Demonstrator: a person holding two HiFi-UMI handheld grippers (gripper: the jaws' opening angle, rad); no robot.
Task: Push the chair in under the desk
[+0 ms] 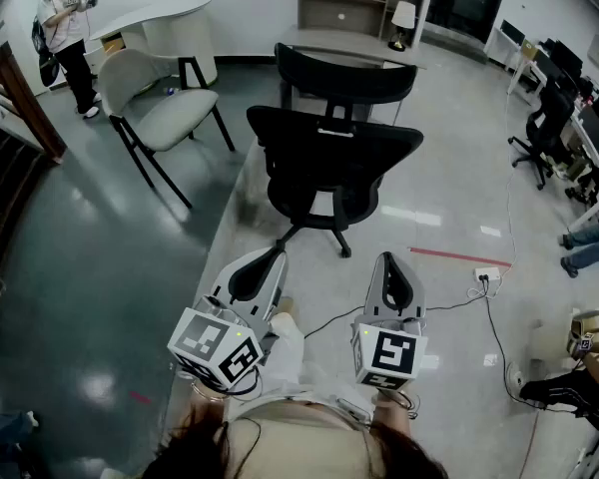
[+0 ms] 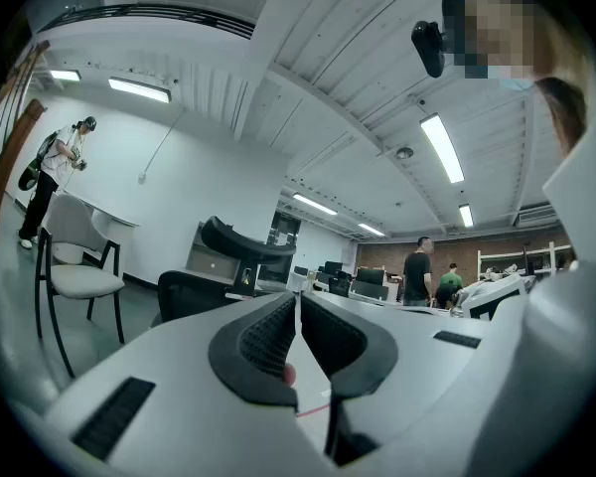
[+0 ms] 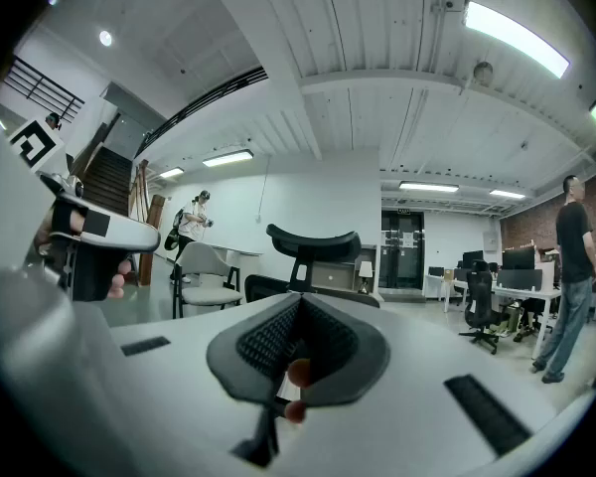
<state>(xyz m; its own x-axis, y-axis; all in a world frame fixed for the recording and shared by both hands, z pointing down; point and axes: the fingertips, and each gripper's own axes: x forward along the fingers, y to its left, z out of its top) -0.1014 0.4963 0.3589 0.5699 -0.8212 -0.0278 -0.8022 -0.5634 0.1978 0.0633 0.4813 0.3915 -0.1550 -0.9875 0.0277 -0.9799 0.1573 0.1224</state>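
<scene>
Head view: the black chair [image 1: 334, 163] stands on the floor [image 1: 449, 198], its back toward the person and the worktop [image 1: 314, 40] just beyond it. The left tool [image 1: 270, 262] and right tool [image 1: 391, 272] are well short of it.

Left gripper view: the left tool [image 2: 298, 311] is pressed together and empty, with the chair [image 2: 228, 256] ahead.

Right gripper view: the right tool [image 3: 300, 311] is likewise closed on nothing, facing the chair [image 3: 313, 251].

The push seems not yet begun.
</scene>
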